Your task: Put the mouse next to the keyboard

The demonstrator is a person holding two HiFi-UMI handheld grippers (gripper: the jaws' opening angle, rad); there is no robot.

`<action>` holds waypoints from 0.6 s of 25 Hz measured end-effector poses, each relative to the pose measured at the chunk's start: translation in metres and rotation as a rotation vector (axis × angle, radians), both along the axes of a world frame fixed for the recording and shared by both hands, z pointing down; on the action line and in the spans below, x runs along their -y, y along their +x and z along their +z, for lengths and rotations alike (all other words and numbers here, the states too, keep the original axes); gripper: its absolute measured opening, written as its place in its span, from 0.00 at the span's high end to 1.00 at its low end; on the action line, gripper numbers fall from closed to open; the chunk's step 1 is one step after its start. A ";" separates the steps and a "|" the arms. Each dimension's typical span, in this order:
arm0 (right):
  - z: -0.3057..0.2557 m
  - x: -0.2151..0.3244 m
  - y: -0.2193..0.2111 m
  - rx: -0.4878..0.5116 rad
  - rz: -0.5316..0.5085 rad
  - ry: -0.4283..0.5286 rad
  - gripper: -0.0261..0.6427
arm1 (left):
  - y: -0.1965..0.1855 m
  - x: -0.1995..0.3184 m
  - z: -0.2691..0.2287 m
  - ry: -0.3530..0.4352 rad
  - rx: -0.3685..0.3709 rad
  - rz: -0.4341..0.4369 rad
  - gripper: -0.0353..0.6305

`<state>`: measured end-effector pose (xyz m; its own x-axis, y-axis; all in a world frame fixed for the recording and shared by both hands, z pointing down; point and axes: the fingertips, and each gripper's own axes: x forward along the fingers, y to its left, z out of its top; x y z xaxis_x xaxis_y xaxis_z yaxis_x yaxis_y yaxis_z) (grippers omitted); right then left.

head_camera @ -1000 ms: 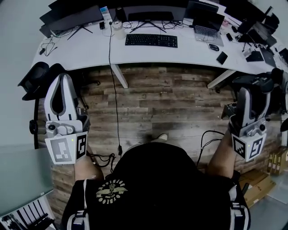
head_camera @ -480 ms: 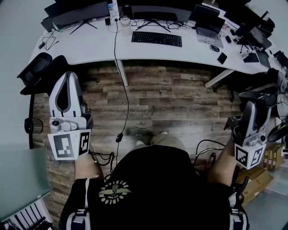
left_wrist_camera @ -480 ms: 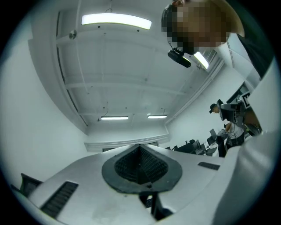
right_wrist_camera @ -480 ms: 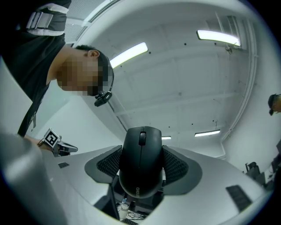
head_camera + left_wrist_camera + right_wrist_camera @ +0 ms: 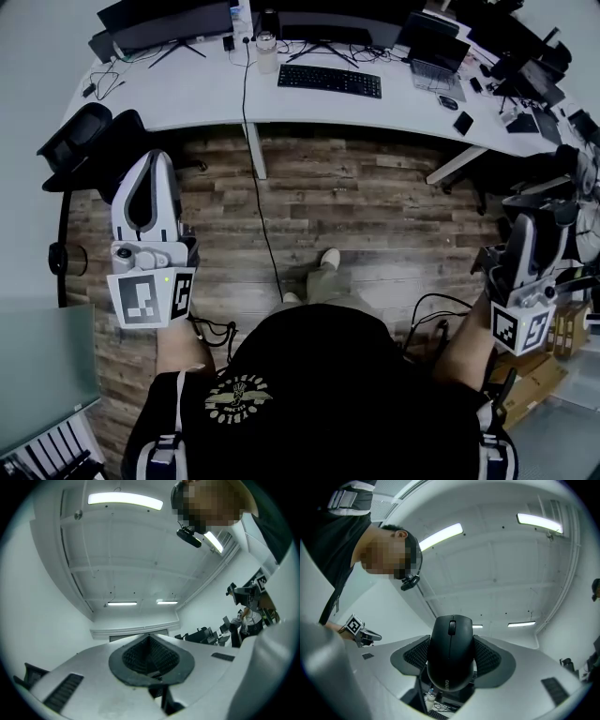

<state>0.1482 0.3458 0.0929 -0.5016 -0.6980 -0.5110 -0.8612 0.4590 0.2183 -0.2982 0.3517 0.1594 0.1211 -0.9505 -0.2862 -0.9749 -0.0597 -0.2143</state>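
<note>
A black mouse (image 5: 451,651) sits clamped between the ribbed pads of my right gripper (image 5: 451,654), which points up toward the ceiling. In the head view the right gripper (image 5: 532,217) is at the far right, over the wooden floor and well short of the desk. The black keyboard (image 5: 330,81) lies on the white desk (image 5: 187,101) at the top, in front of the monitors. At the left, my left gripper (image 5: 152,169) also hangs over the floor. In its own view the left gripper (image 5: 150,641) has its pads together with nothing between them.
A laptop (image 5: 431,64), a second mouse (image 5: 447,99), a phone (image 5: 462,122) and a bottle (image 5: 267,52) are on the desk. A cable (image 5: 259,192) hangs from it to the floor. A black chair (image 5: 82,145) stands at the left, cardboard boxes (image 5: 539,384) at the lower right.
The desk has slid toward the top of the head view. My left gripper has drifted slightly right and the right gripper slightly down. A foot now shows on the floor.
</note>
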 end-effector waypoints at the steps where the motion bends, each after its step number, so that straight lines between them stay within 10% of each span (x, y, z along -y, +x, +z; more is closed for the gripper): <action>1: 0.001 0.002 0.000 -0.002 0.000 0.001 0.53 | 0.001 0.002 0.000 -0.002 0.004 0.001 0.94; 15: 0.007 0.060 0.015 0.012 -0.014 0.014 0.53 | 0.018 0.053 -0.007 0.013 0.015 -0.006 0.94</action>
<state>0.1633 0.2859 0.1003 -0.5056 -0.6835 -0.5266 -0.8570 0.4684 0.2149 -0.2806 0.2983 0.1524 0.1195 -0.9474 -0.2969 -0.9719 -0.0505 -0.2300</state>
